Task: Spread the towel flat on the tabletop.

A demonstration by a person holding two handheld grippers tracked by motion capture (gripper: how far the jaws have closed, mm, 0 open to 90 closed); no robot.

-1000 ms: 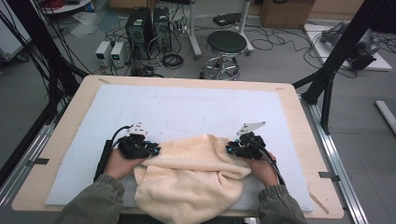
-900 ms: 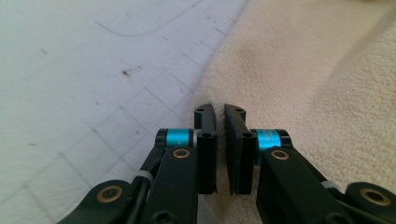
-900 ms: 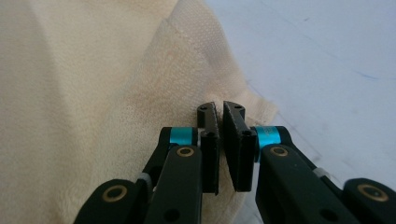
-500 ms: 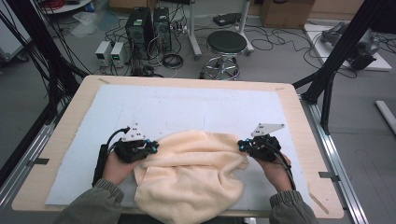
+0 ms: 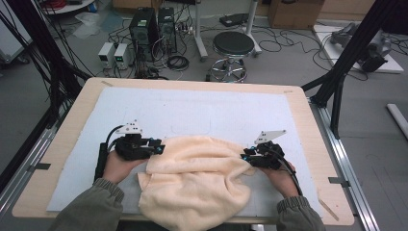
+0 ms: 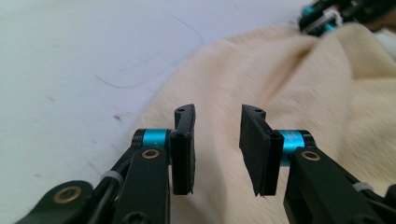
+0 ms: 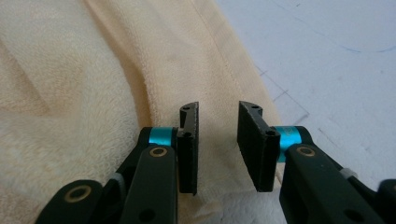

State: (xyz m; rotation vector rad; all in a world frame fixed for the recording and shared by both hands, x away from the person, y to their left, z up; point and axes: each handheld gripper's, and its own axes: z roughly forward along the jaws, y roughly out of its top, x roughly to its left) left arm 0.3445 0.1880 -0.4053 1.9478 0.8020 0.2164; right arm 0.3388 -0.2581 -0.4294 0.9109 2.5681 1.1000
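Observation:
A cream towel (image 5: 197, 180) lies crumpled on the white mat, its near part hanging over the table's front edge. My left gripper (image 5: 159, 148) sits at the towel's left edge and my right gripper (image 5: 244, 155) at its right edge, both pointing inward. In the left gripper view the left gripper (image 6: 217, 142) has a clear gap, with the towel (image 6: 299, 93) lying beyond it and nothing pinched. The right gripper (image 7: 217, 140) stands the same way above the towel's hemmed edge (image 7: 219, 60). Both pairs of jaws have just been opening.
The white mat (image 5: 192, 106) covers a wooden table (image 5: 308, 120). Behind the table stand a black stool (image 5: 233, 45), computer towers (image 5: 154, 26) and loose cables on the floor. Black frame posts (image 5: 346, 57) rise at both sides.
The right gripper drew the towel's right edge outward, spreading it wider. Both grippers then let go of the cloth and now stand with parted jaws; the left hand has lifted slightly.

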